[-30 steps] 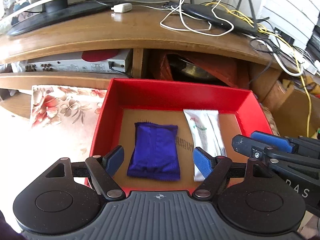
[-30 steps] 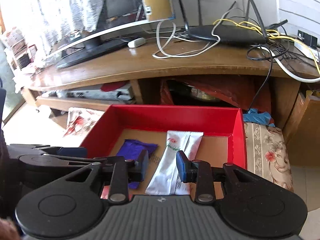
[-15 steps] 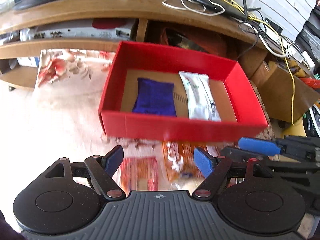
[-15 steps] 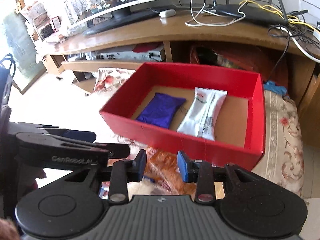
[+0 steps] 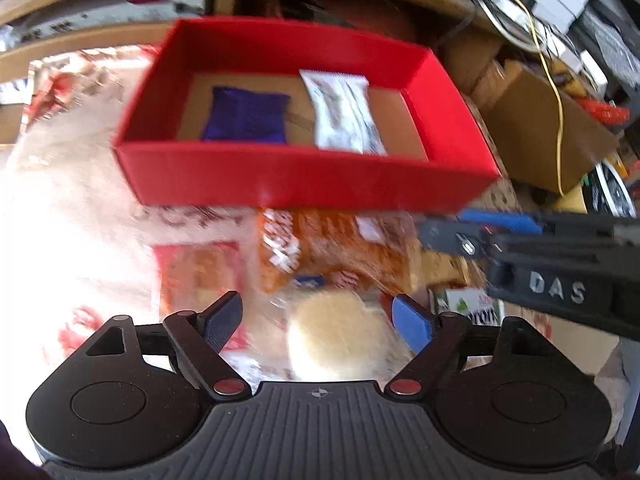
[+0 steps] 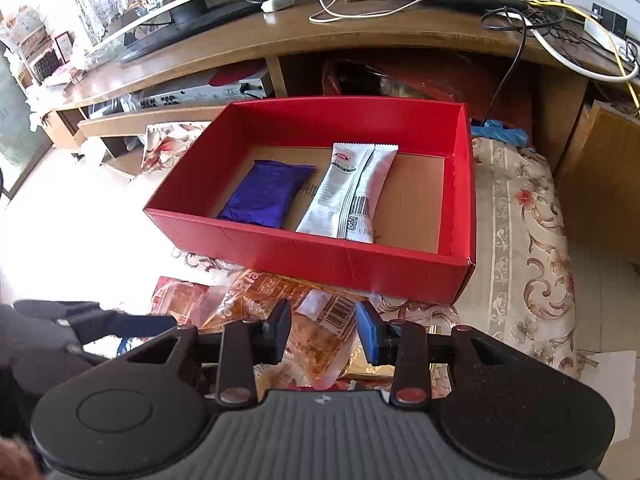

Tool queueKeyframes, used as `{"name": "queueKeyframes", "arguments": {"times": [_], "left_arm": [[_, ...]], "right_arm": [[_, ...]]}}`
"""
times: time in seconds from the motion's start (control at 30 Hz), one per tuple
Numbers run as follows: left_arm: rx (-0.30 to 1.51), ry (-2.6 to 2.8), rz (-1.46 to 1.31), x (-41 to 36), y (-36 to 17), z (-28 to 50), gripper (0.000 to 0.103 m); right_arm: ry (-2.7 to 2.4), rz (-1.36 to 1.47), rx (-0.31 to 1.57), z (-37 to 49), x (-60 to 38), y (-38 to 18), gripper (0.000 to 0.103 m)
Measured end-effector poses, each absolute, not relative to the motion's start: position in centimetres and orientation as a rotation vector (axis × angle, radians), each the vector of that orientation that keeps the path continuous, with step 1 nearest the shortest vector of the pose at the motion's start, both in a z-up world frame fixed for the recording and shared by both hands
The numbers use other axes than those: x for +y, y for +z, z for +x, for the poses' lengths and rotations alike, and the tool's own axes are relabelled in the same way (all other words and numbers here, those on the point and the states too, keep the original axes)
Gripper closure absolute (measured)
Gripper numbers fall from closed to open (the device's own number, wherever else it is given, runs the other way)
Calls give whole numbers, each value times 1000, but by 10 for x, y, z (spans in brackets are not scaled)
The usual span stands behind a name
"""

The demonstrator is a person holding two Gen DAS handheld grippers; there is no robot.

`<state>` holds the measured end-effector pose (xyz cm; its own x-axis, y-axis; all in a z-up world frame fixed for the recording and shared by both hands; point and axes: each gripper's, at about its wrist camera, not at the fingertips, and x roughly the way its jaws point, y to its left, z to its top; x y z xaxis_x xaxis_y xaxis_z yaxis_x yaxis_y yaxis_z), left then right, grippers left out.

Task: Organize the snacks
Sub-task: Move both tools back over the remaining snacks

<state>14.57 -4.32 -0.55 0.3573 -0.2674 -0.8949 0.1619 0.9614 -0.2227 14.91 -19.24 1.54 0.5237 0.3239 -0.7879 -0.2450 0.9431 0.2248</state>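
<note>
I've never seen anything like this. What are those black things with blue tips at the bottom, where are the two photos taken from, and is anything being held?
They are two hand-held grippers; a person carries one in each hand, and each has a camera looking along its fingers. One photo comes from the left gripper, the other from the right gripper. Both are open and hold nothing. Ahead sits a red box containing a purple packet and a white packet. In front of the box lies a pile of loose snacks, among them an orange bag and a pale round bun in clear wrap.

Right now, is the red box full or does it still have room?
Room left: the red box holds only a purple packet and a white packet, bare cardboard floor beside them.
</note>
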Motion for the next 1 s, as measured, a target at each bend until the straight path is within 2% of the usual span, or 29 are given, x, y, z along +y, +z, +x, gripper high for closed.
{"name": "queueKeyframes", "arguments": {"times": [0.13,0.2,0.27,0.37,0.83,1.0], "left_arm": [[1210,-281,-65,-57,-22,145,14],[1229,-278,-58,-58,-30,143,19],[1247,-290,-68,-57,-34,141,30],[1249,-284,-64,-52,-35,138,35],[1258,-303,-69,-38,-33,130,37],[1261,-311,-67,-32,-33,124,36]], "right_arm": [[371,82,992,159,-185,7,69],[393,64,1007,164,-179,2,68],[417,55,1022,172,-174,-4,67],[433,66,1030,179,-171,-12,66],[500,141,1120,174,-170,-33,62],[550,101,1157,160,-161,-25,56]]}}
